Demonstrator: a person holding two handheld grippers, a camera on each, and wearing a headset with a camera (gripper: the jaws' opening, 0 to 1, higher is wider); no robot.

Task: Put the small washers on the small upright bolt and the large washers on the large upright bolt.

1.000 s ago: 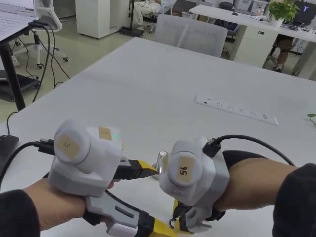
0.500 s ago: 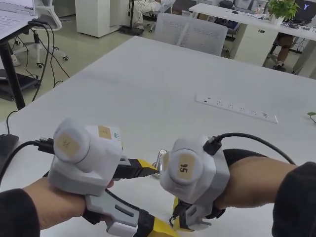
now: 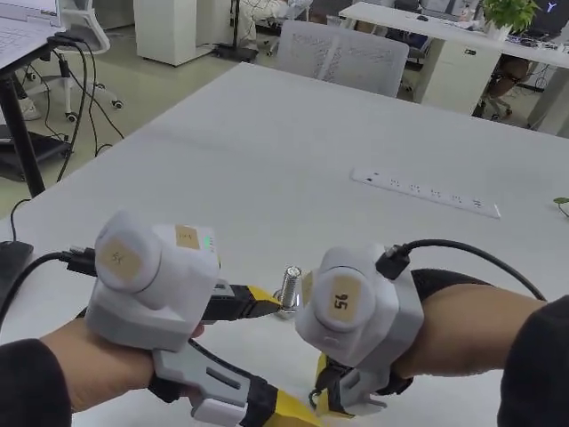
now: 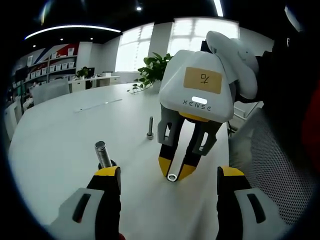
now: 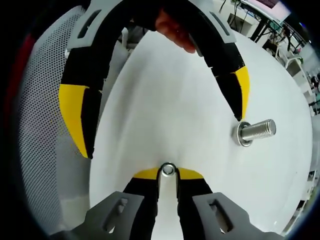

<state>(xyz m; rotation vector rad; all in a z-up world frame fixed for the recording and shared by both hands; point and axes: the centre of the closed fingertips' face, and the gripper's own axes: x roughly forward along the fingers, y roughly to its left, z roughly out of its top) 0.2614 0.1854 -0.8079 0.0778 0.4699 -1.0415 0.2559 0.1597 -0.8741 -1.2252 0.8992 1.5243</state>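
The task looks to be at an early step, with one washer in hand and none plainly threaded yet. The right claw point(image 4: 173, 173) is pressed together on a small washer point(image 5: 168, 170), pinching the ring by its edge between its yellow tips just above the counter point(image 3: 267, 160). The left claw point(image 5: 162, 134) is spread wide and holds nothing; one of its jaws stands just beside the large upright bolt point(image 4: 102, 152), which in the head view rises between the two grippers. The small upright bolt point(image 4: 150, 127), the one this washer belongs on, stands farther off on the counter, well apart from the pinched washer, so the carry over to it and the lowering onto its thread are yet to come. In the right gripper view a wider ring shows at the foot of the large bolt; I cannot tell whether that is a washer already seated or the bolt's own head. The foot of the small bolt is too small to read for washers. Any other loose washers lie outside what these views make clear, so how many remain is uncertain.
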